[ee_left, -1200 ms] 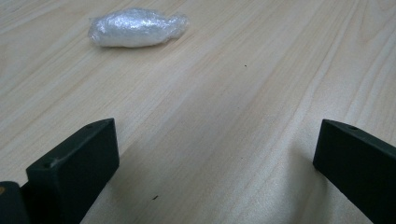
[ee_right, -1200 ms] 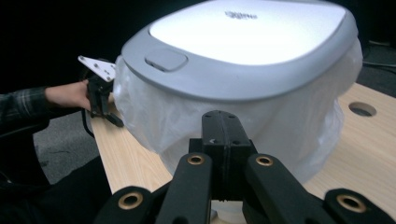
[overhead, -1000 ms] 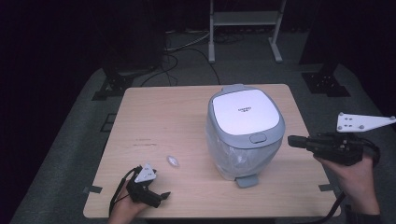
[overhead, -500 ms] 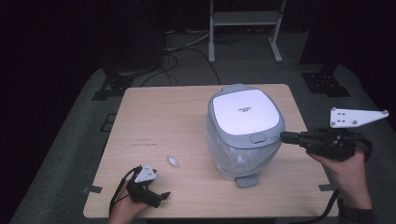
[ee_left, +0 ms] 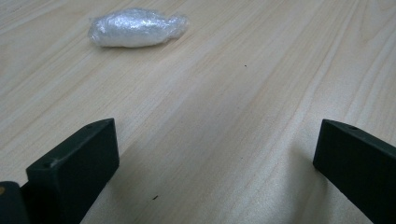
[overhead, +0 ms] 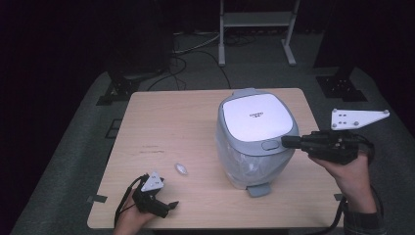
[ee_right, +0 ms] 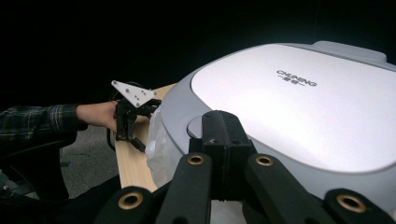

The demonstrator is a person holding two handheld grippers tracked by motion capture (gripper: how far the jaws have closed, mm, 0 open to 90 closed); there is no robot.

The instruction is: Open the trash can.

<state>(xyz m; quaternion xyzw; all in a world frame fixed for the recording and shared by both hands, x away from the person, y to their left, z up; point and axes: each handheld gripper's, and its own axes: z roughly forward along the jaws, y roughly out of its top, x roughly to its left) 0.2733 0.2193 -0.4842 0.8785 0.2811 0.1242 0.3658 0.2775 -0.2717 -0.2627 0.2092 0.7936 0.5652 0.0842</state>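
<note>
Right gripper (overhead: 286, 142) moved in toward bin's (overhead: 257, 142) grey lid button (overhead: 269, 144); bin white-topped, clear liner inside. Jaws clenched, empty, tip at button. Left gripper (overhead: 172, 204) spread wide, empty, on worktop (overhead: 166, 122).

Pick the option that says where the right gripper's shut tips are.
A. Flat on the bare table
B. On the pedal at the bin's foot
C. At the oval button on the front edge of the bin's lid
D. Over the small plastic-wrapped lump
C: the right gripper has its shut tips at the button on the front edge of the bin lid, as the right gripper view confirms.
</note>
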